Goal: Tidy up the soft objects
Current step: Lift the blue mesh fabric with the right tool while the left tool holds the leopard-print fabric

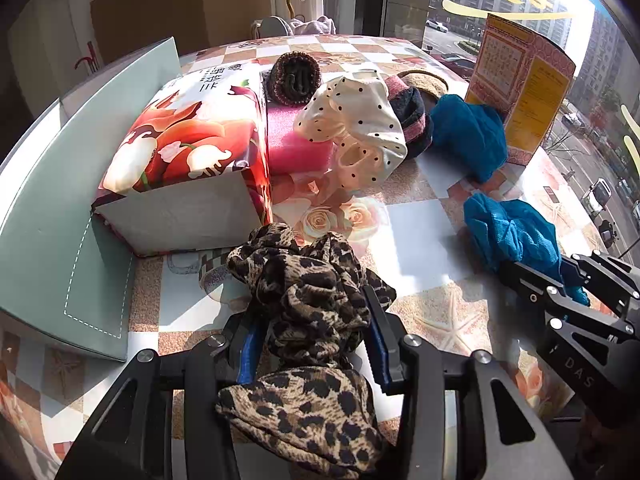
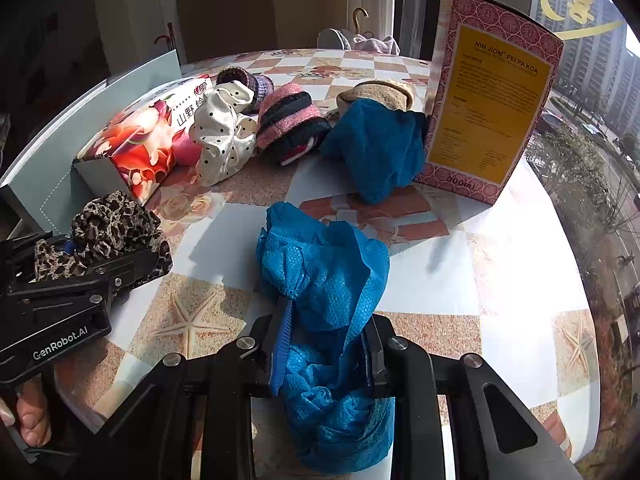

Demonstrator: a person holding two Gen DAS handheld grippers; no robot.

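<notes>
Left gripper (image 1: 312,344) clamped on crumpled leopard-print fabric scrunchie (image 1: 308,304), right gripper (image 2: 326,344) pinching crinkly blue nonwoven cover (image 2: 324,280) over checkered tablecloth (image 2: 440,280).

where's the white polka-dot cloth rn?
Left wrist view, centre-back: white polka-dot cloth lies on the table, against the pink foam block, left of the pink-and-black knitted piece.

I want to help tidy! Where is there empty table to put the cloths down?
Bare table lies between the held blue cloth, the leopard cloth and the tall box. By the tissue pack and polka-dot cloth it's crowded.
</notes>
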